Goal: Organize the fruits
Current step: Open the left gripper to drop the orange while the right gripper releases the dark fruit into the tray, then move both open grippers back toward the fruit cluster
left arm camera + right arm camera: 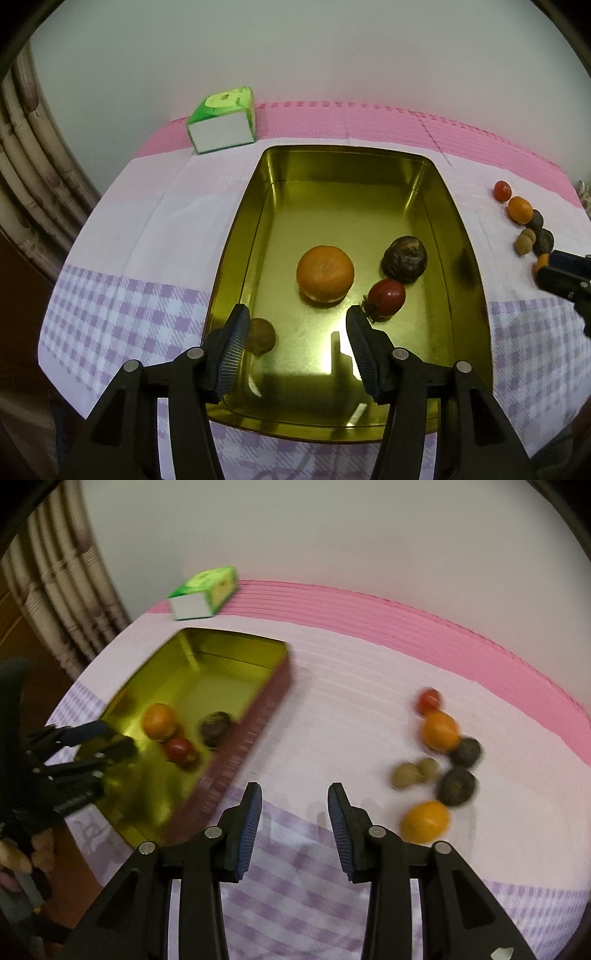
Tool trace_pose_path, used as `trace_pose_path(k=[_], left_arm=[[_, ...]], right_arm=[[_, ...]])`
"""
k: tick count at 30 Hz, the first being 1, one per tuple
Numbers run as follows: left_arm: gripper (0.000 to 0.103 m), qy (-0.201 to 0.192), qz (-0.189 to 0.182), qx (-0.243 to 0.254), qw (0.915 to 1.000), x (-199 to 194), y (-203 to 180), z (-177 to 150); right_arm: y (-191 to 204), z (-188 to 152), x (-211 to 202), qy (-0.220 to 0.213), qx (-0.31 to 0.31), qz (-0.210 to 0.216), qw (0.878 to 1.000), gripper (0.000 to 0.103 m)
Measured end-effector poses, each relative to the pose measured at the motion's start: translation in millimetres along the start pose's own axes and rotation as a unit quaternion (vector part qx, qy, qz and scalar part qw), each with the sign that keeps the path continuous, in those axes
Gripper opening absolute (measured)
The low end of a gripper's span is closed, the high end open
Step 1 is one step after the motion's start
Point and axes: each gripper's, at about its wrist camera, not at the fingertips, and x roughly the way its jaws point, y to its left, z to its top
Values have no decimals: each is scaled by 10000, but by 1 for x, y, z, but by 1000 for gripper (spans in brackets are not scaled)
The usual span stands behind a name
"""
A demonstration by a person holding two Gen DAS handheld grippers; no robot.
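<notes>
Sorting midway: four fruits in the tin [458, 236]. Our left hand-held gripper [295, 332] and right hand-held gripper [293, 805] gape, empty. Next we likely reach the nearest orange [424, 821].

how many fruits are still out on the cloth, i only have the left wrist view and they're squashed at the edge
Observer: Seven, in a loose cluster right of the gold tin.
Operator: any orange ones?
Observer: Two. One orange sits just below a small red fruit; the other orange is nearest the right hand-held gripper.
Operator: is that gripper holding anything?
Observer: No. It is open and empty over the checked cloth, left of the cluster.
</notes>
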Motion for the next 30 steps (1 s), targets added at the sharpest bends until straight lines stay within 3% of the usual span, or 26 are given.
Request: trace_pose_path(k=[8,15,30], left_arm=[[55,-46,5,122,9999,-8,-19,5],[55,-109,-168,231,9995,-18,-53,16],[55,85,-427,552,9975,-19,-121,21]], right_arm=[[-78,-23,-12,-36,632,-477,9969,35],[-119,-39,-2,83,925,-682,9933,35],[-116,-36,39,151,493,-581,9970,36]])
